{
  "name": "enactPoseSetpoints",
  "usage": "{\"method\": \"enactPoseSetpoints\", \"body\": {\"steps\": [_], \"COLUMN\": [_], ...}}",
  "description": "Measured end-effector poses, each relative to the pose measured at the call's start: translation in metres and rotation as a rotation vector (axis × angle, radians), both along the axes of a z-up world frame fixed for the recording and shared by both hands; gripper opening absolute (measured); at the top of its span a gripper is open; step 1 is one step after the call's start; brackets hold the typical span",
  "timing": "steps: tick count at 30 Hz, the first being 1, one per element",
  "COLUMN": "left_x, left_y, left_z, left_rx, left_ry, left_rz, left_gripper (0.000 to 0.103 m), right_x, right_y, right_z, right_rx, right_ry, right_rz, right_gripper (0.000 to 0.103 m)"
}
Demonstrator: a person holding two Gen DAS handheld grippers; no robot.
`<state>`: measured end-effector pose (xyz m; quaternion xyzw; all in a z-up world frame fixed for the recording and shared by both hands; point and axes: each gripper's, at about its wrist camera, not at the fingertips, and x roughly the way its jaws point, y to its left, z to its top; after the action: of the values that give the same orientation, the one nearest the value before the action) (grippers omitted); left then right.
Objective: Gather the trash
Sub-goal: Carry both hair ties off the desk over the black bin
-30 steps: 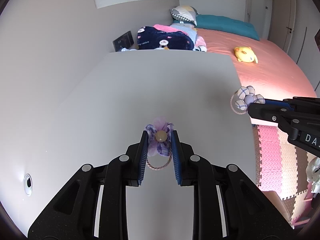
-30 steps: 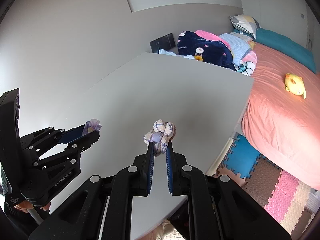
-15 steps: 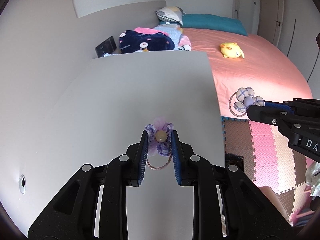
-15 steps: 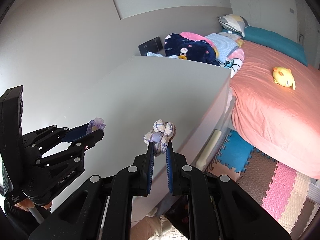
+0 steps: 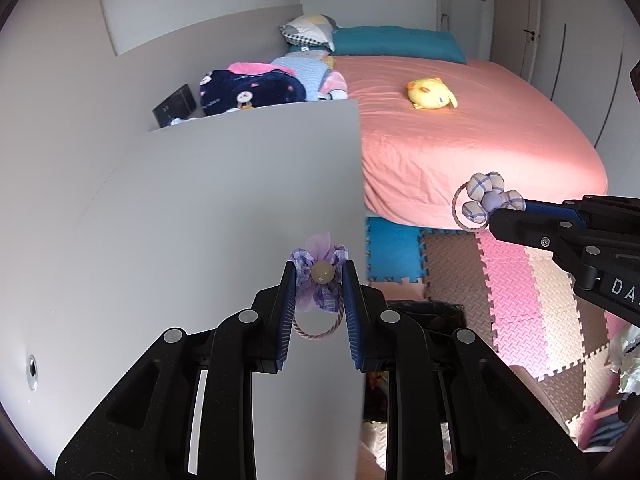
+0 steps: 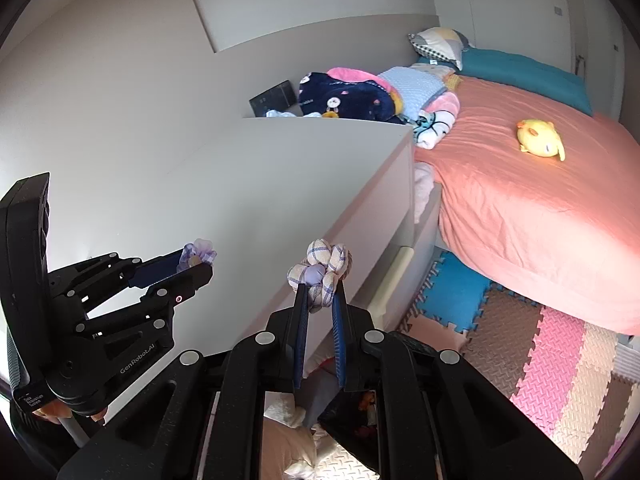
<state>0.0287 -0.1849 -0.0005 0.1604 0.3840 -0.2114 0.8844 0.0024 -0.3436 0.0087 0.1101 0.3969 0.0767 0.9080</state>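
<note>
My left gripper [image 5: 319, 276] is shut on a purple flower hair tie [image 5: 318, 280] with a beige bead; its elastic loop hangs down between the fingers, over the right edge of the white desk [image 5: 224, 200]. My right gripper [image 6: 320, 292] is shut on a plaid fabric-flower hair tie [image 6: 320, 270], held past the desk's edge above the floor. In the left wrist view that plaid tie [image 5: 486, 200] shows at the right gripper's tip in front of the bed. In the right wrist view the left gripper [image 6: 196, 264] is at the left with its purple tie [image 6: 198, 252].
A black bin [image 5: 432, 314] with trash stands on the floor just below the desk edge, also visible under the right gripper [image 6: 360, 412]. A bed [image 5: 460, 128] with a pink sheet, a yellow plush [image 5: 430, 94] and piled blankets [image 5: 256, 88] lies beyond. Foam mats [image 6: 560, 368] cover the floor.
Both grippers have moved rightward across the desk toward its edge, each keeping its hair tie. The floor mats and the black bin have come into view below them.
</note>
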Motion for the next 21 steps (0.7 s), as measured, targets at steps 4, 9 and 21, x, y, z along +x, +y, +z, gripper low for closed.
{"method": "enactPoseSetpoints", "body": {"steps": [4, 9, 21], "left_x": [-0.010, -0.023, -0.045], "left_y": [-0.015, -0.035, -0.078], "left_z": [-0.002, -0.006, -0.016], "left_rx": [-0.005, -0.002, 0.014], "left_ry": [0.004, 0.009, 0.022], "left_rz": [-0.031, -0.072, -0.173], "left_gripper": [0.023, 0.023, 0.023], "right_x": [-0.012, -0.027, -0.058], "right_y": [-0.013, -0.030, -0.067], "right_z": [-0.002, -0.006, -0.017], "right_rx": [-0.006, -0.009, -0.005], "right_ry": [0.005, 0.014, 0.035], "right_rz": [-0.031, -0.070, -0.137], "right_gripper": [0.013, 0.013, 0.013]}}
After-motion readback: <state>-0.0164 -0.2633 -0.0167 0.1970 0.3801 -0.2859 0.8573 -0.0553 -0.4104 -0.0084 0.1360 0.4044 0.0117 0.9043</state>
